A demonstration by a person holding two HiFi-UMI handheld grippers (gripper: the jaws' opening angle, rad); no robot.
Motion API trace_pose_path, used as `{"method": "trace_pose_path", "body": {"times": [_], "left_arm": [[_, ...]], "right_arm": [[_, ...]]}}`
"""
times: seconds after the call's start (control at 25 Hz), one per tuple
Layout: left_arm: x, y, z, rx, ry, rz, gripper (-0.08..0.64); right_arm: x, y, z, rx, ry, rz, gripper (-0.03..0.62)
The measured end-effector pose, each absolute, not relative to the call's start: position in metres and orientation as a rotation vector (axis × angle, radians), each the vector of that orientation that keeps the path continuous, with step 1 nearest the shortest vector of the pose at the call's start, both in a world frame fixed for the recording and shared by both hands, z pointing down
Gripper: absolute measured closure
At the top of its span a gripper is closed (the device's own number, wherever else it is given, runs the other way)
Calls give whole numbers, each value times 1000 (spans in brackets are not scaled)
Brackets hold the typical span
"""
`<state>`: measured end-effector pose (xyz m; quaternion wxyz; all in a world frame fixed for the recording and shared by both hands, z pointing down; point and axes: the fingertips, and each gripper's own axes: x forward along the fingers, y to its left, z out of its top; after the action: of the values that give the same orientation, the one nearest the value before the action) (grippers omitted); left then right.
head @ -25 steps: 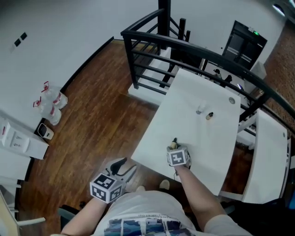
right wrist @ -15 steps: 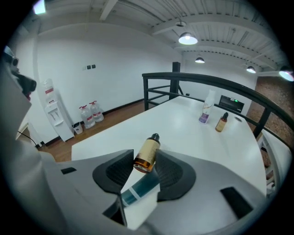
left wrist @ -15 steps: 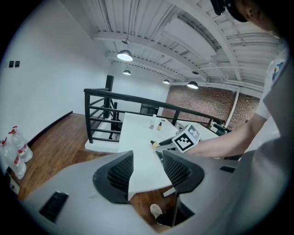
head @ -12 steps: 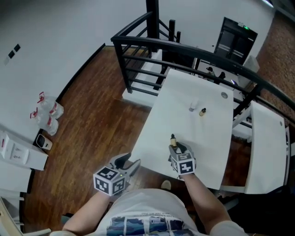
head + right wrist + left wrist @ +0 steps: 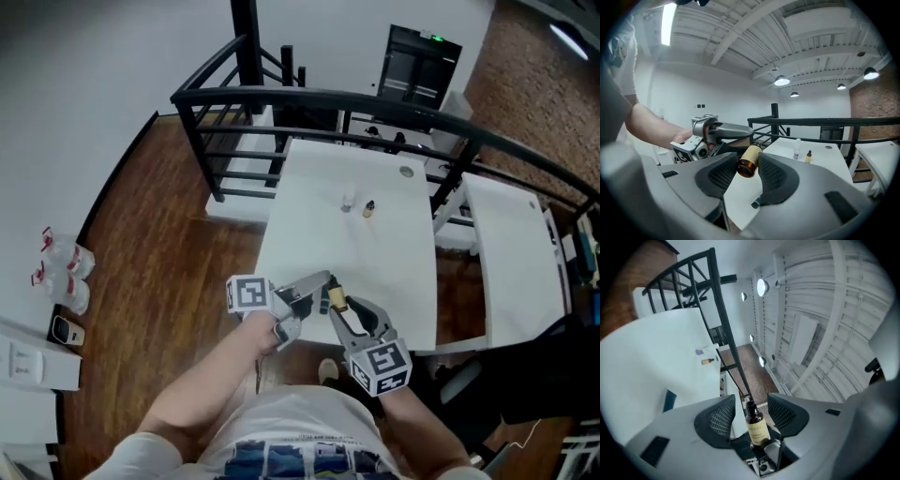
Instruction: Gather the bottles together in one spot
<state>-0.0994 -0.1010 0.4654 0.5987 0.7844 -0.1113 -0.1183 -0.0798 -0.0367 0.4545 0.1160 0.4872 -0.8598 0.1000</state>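
A brown bottle with a cream label (image 5: pixel 333 298) hangs tilted above the white table's (image 5: pixel 394 272) near edge. My right gripper (image 5: pixel 339 311) is shut on its lower half, base toward the right gripper view (image 5: pixel 749 161); its jaws have just been closing on it. My left gripper (image 5: pixel 314 286) has come in from the left. Its jaws have just been opening and stand either side of the bottle's upper part (image 5: pixel 756 425) without pressing. Far up the table stand a small clear bottle (image 5: pixel 348 202) and an amber dropper bottle (image 5: pixel 368 208).
A black railing (image 5: pixel 281 94) runs round the table's far and left sides. A second white table (image 5: pixel 506 253) stands to the right. A small round disc (image 5: pixel 405 172) lies near the far edge. Clear bottles with red labels (image 5: pixel 58 272) sit on the wooden floor at the left.
My right gripper has closed on the brown bottle and lifted it off the table toward me. The left gripper has swung right and rolled over, meeting the bottle.
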Motion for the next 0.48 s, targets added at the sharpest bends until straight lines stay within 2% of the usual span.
{"method": "trace_pose_path", "body": {"times": [0.12, 0.16, 0.2, 0.48], "left_arm": [[-77, -81, 458, 1859, -130, -215, 385], [-76, -75, 460, 1858, -117, -202, 466], [-75, -68, 463, 1854, -113, -191, 494], [-63, -32, 466, 1918, -81, -67, 495]], "right_arm": [[-80, -19, 457, 1467, -2486, 259, 431], [-80, -13, 459, 1478, -2469, 256, 433], [-80, -6, 461, 1488, -2451, 254, 433], [-69, 28, 470, 1510, -2367, 197, 433]]}}
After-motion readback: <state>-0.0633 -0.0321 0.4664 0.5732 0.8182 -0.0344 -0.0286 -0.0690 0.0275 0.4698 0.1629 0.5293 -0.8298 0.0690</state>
